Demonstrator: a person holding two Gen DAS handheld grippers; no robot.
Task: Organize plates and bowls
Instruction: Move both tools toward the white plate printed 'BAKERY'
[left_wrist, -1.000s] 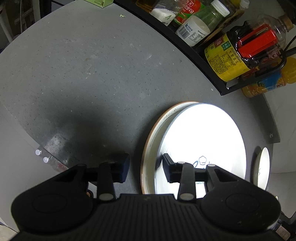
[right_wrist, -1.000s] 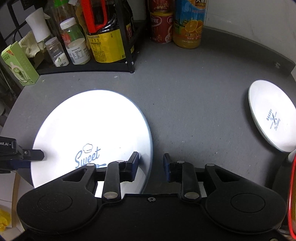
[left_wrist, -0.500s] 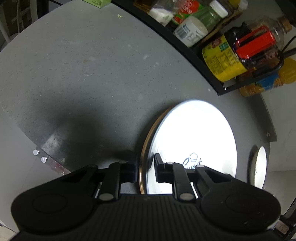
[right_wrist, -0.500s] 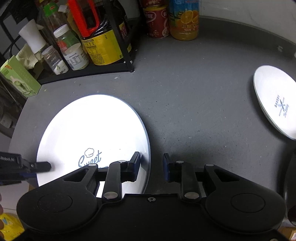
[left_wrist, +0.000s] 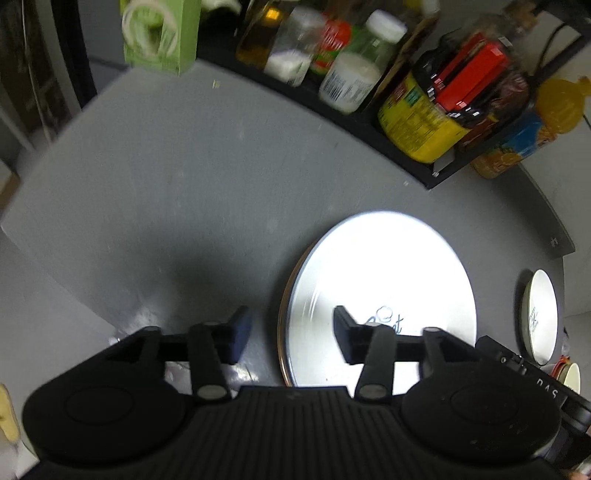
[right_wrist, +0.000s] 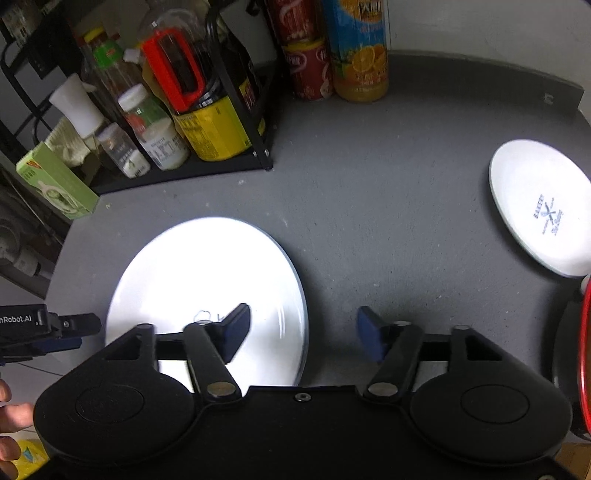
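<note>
A large white plate (left_wrist: 384, 280) printed "Sweet" lies on the grey counter, on top of another plate whose brown rim (left_wrist: 283, 317) shows at its left. My left gripper (left_wrist: 291, 328) is open above that left rim, holding nothing. In the right wrist view the same large plate (right_wrist: 207, 280) lies at lower left. My right gripper (right_wrist: 303, 328) is open above its right edge, holding nothing. A small white plate (right_wrist: 543, 206) with a blue logo lies at the right; it also shows in the left wrist view (left_wrist: 541, 314). The left gripper's fingertip (right_wrist: 70, 326) shows at the left edge.
A black wire rack (right_wrist: 207, 162) with bottles and jars stands at the back left. A juice bottle (right_wrist: 360, 51) and a red can (right_wrist: 306, 66) stand behind it. A green box (right_wrist: 55, 181) sits at the counter's left end. A red-rimmed item (right_wrist: 585, 354) is at right.
Both grippers have opened wide and let go of the large plate's rims. The plate now lies flat on the stack. Both cameras have risen and pulled back a little.
</note>
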